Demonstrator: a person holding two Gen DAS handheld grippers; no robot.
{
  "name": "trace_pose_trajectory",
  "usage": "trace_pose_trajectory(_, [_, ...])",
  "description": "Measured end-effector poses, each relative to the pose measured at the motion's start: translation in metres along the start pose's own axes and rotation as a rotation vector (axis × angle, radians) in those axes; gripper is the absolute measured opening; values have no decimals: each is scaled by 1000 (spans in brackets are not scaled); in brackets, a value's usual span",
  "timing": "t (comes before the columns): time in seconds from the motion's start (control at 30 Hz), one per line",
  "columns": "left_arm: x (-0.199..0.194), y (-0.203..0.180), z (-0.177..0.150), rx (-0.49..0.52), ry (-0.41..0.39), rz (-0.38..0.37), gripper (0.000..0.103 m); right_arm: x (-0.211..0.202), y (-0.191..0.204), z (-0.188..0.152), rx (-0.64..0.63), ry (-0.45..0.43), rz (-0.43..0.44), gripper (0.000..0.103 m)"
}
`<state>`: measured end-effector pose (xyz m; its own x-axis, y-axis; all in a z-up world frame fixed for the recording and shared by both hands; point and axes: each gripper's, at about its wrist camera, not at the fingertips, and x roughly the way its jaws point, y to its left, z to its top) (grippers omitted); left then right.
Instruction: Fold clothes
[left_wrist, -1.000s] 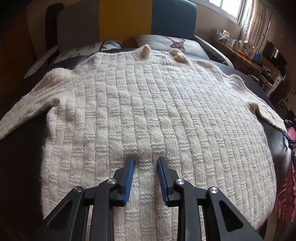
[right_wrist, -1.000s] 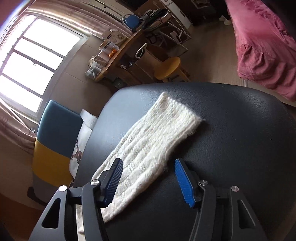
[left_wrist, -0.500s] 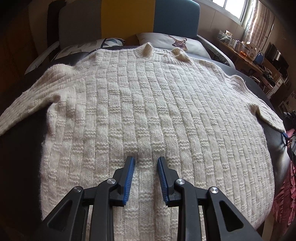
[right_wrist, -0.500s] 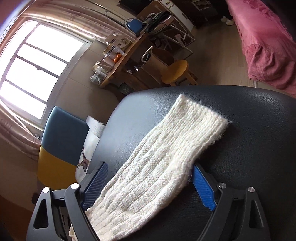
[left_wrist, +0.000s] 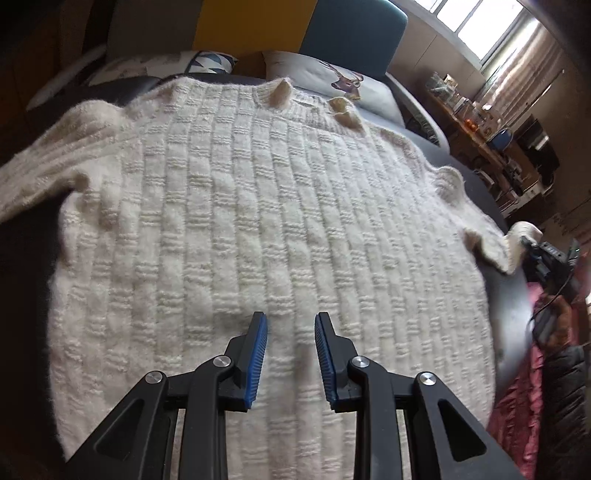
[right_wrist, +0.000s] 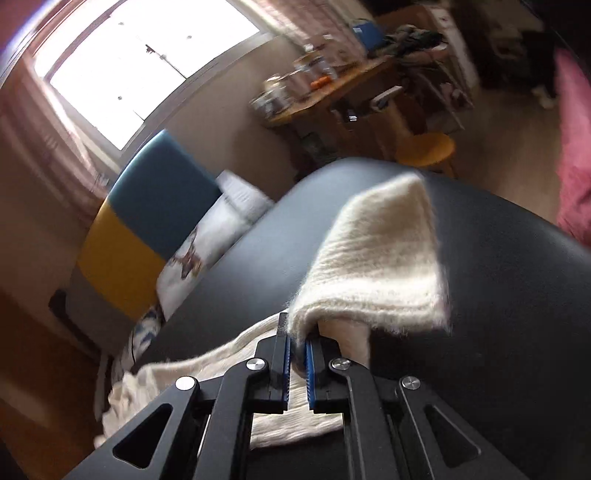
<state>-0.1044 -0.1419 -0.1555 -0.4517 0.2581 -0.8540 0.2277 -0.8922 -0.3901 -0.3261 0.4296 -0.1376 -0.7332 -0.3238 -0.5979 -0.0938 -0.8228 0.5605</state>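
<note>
Lying on dark pad (left_wrist: 511, 295): sweater (left_wrist: 258, 206) | right gripper (right_wrist: 297, 354) pinching sleeve (right_wrist: 376, 266) | left gripper (left_wrist: 290, 343) spread | window (right_wrist: 147, 62) behind

The left wrist view looks steeply down from close above the sweater (left_wrist: 258, 221), facing its collar and the far headboard (left_wrist: 258, 26). The right wrist view sits low at the sweater's right sleeve (right_wrist: 376, 266), tilted, facing the window (right_wrist: 147, 62) and desk (right_wrist: 332, 96). Both share the sweater, dark surface (right_wrist: 498, 295), headboard, and deer pillow (left_wrist: 332, 85).
</note>
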Motion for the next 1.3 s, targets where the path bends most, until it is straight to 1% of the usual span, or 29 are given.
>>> trace_pose_trajectory(0.03, [3, -3, 6, -20, 19, -55, 26, 6, 20, -4, -71, 32, 19, 7])
trace_pose_trajectory(0.07, [6, -9, 13, -31, 36, -102, 26, 15, 33, -13, -114, 65, 25, 7])
trace_pose_trajectory(0.17, [18, -36, 38, -33, 63, -205, 26, 42, 70, -40, -239, 165, 42, 7])
trace_pose_trajectory(0.23, [27, -59, 58, -27, 76, -288, 26, 60, 95, -59, -322, 231, 53, 7])
trace_pose_trajectory(0.33, [51, -98, 87, -18, 136, -399, 27, 70, 116, -81, -441, 249, -4, 7])
trace_pose_trajectory(0.4, [70, -121, 104, -27, 191, -472, 30, 64, 127, -91, -497, 218, -12, 7])
trace_pose_trajectory(0.47, [91, -136, 118, -77, 246, -548, 31, 55, 140, -102, -598, 180, -40, 7])
trace_pose_trajectory(0.53, [109, -148, 130, -133, 290, -610, 38, 45, 153, -114, -701, 141, -70, 7])
trace_pose_trajectory(0.6, [125, -156, 141, -170, 310, -621, 40, 39, 160, -128, -798, 128, -99, 7])
trace_pose_trajectory(0.67, [139, -163, 147, -178, 341, -617, 42, 36, 166, -143, -899, 128, -132, 7])
trace_pose_trajectory(0.7, [146, -167, 151, -182, 357, -615, 44, 36, 167, -150, -938, 132, -144, 7])
trace_pose_trajectory(0.77, [160, -174, 151, -176, 390, -596, 45, 37, 167, -164, -1006, 139, -164, 7])
trace_pose_trajectory(0.93, [192, -186, 143, -157, 481, -535, 45, 34, 171, -192, -1148, 100, -212, 7])
trace_pose_trajectory(1.0, [200, -188, 136, -151, 513, -525, 45, 33, 173, -198, -1178, 85, -218, 8])
trace_pose_trajectory(1.13, [206, -197, 132, -136, 518, -511, 45, 34, 176, -207, -1227, 71, -220, 8])
trace_pose_trajectory(1.17, [205, -201, 132, -122, 509, -504, 42, 34, 176, -206, -1228, 69, -218, 8])
trace_pose_trajectory(1.23, [201, -211, 133, -52, 478, -457, 20, 34, 174, -204, -1222, 67, -213, 9])
trace_pose_trajectory(1.27, [196, -218, 132, -4, 455, -431, 13, 32, 172, -204, -1211, 67, -211, 10])
trace_pose_trajectory(1.3, [191, -225, 133, 39, 432, -418, 5, 31, 171, -203, -1200, 66, -208, 15])
